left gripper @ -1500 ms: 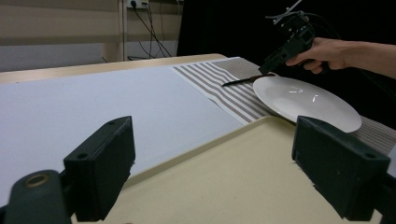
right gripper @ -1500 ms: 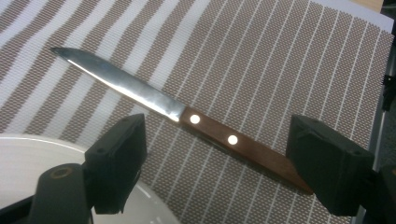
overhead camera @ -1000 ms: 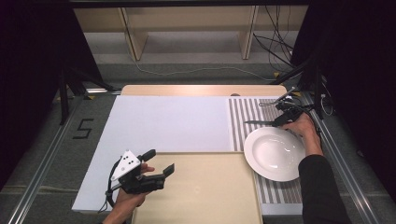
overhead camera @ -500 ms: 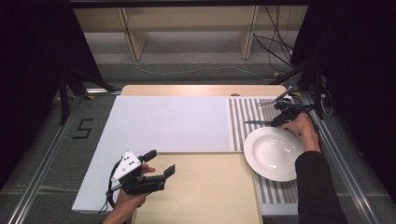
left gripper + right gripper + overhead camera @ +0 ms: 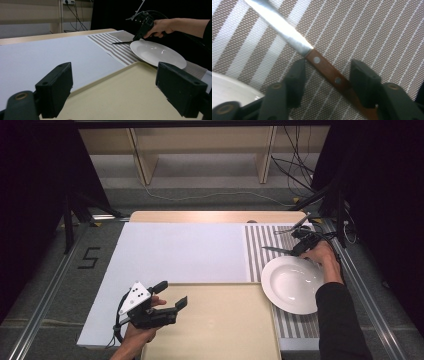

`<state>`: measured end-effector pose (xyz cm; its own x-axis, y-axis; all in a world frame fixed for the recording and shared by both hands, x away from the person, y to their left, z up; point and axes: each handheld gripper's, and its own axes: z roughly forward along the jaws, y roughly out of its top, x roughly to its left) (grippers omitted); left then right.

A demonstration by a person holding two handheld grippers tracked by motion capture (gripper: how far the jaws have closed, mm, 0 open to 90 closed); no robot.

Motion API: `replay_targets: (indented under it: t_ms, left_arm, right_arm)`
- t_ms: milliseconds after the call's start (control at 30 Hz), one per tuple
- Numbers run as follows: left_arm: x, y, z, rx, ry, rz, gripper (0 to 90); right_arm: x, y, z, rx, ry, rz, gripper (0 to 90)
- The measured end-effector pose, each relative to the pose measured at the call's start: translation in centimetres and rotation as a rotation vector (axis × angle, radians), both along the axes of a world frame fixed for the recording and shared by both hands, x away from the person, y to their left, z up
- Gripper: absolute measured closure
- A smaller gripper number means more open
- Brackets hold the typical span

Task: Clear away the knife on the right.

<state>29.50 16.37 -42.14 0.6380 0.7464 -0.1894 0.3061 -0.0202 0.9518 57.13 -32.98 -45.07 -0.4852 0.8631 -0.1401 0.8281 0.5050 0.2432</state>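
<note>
Wooden-handled knife point(image 5: 325, 68) lies flat on striped mat point(image 5: 374, 30), blade pointing left across the table

Table point(image 5: 210, 216): white sheet point(image 5: 175, 252), striped mat point(image 5: 265, 245)

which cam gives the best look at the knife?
Right gripper view. The knife lies close up on the striped mat: steel blade, riveted wooden handle, between the right gripper's jaws, which have just been closing and are not yet pressing on it. High view shows it small beside the plate; left gripper view shows a thin distant blade.
</note>
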Motion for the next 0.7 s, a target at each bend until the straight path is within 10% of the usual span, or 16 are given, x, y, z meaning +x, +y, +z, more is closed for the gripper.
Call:
replay_targets:
  t_ms: [700]
  left_arm:
    - [-0.01, 0.03, -0.05, 0.007, 0.001, 0.006, 14.2]
  right_arm:
    - [-0.41, 0.83, 0.06, 0.0, 0.027, 0.054, 77.3]
